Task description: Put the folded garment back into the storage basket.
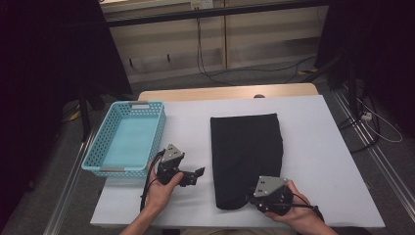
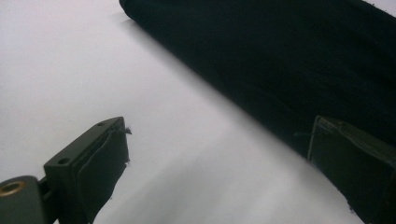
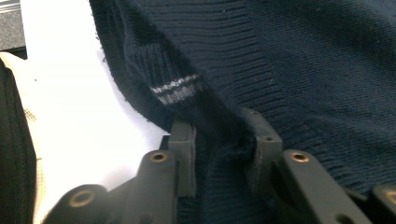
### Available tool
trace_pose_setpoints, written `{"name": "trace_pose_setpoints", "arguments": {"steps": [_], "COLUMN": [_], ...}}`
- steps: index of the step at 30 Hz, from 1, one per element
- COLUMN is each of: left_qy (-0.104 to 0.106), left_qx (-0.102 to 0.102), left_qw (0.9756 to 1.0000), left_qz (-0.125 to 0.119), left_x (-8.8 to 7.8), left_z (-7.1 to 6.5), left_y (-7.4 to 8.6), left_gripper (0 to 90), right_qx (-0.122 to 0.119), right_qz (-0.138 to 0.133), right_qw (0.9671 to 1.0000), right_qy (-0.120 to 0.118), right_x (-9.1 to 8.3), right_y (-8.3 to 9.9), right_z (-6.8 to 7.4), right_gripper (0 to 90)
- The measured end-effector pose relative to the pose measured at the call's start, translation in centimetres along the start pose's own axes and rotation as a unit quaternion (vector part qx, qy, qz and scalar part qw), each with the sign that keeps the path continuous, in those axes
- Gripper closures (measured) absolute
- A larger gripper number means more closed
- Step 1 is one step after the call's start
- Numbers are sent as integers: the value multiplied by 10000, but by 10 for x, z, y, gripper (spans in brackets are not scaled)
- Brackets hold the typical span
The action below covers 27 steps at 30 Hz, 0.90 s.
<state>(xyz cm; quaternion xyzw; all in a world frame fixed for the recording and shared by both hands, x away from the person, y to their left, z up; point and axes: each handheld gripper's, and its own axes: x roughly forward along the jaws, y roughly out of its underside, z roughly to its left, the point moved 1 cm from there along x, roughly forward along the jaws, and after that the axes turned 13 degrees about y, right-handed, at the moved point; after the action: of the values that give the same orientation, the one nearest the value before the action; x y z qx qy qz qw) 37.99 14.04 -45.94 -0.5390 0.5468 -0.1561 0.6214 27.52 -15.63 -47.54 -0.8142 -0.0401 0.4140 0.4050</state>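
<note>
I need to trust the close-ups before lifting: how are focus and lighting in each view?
High view: dim room, sweater a detail-less black patch. Left gripper view: soft blur, white table glaring. Right gripper view: sharp, knit ribs and grey stripe clear.

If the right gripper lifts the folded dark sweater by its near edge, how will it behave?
The sweater is ribbed knit, so it will probably droop and unfold. It looks soft, not slippery; the right gripper already bunches cloth between its jaws. It should drag, not roll, across the table.
</note>
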Motion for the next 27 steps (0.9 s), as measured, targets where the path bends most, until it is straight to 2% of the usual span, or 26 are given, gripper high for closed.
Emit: {"name": "trace_pose_setpoints", "arguments": {"steps": [9,18,22,25,27], "left_qy": [-67,-97,-69,-25,-39], "left_qx": [-23,4,5,15,9], "left_qw": [9999,9999,9999,9999,9998], "left_qz": [-78,-75,-149,-113,-187], "left_x": [-1,2,6,8,10], "left_z": [3,3,4,7,9], "left_y": [-3,-8,-13,-19,-23], "left_gripper": [50,53,54,54,54], "right_qx": [392,269,221,196,169], "right_qz": [-122,-247,-307,-327,-338], "right_qw": [9988,9984,9978,9973,9969], "right_qy": [-269,-438,-542,-630,-686], "right_x": [0,-5,-8,-11,-12], "right_y": [-4,-8,-8,-8,-8], "right_z": [-3,5,9,11,13], "right_gripper": [762,767,768,768,768]}}
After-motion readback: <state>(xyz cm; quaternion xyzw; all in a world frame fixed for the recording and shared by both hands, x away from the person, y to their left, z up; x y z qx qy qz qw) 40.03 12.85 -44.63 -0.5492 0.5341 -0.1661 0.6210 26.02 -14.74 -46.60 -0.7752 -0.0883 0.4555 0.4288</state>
